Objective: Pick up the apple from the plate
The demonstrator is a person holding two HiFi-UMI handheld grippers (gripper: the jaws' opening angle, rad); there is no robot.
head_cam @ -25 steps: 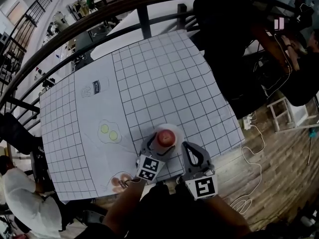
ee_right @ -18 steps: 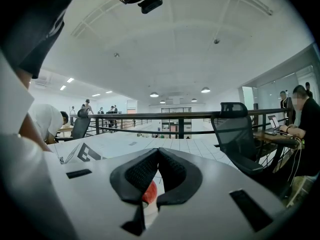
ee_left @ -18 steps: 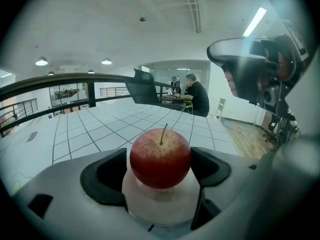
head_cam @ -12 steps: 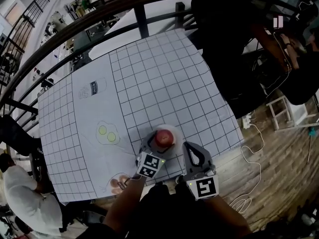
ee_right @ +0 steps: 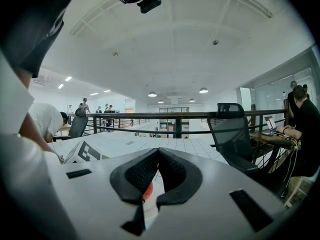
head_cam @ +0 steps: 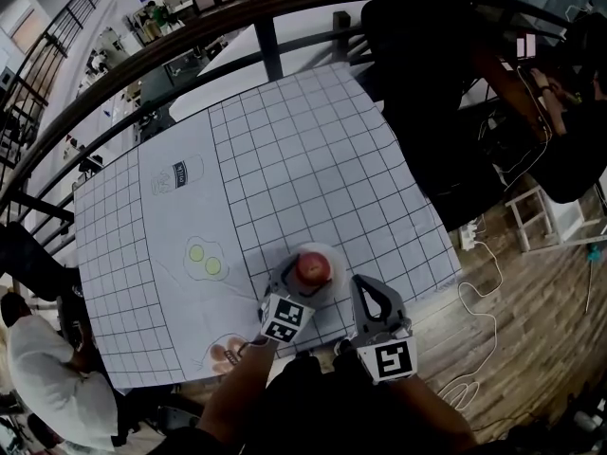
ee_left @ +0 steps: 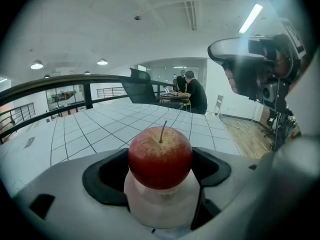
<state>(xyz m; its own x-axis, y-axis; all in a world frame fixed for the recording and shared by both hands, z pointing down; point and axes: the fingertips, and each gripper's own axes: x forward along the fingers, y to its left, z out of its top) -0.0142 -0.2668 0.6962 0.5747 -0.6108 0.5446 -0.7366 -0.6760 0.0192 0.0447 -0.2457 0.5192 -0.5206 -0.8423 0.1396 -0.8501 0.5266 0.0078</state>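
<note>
noted apple (ee_left: 160,156) upright, stem up, on a small white plate (ee_left: 161,211) near the front edge of the gridded table sheet (head_cam: 303,159). found left gripper (head_cam: 304,283) released, 2 pads straddling the fruit, contact unclear. best to close evenly at the widest part, then lift straight up to leave the plate down. found right gripper (ee_right: 158,169) clenched on nothing, just beside. printed egg drawing (head_cam: 206,262) well apart; nothing blocking.
</note>
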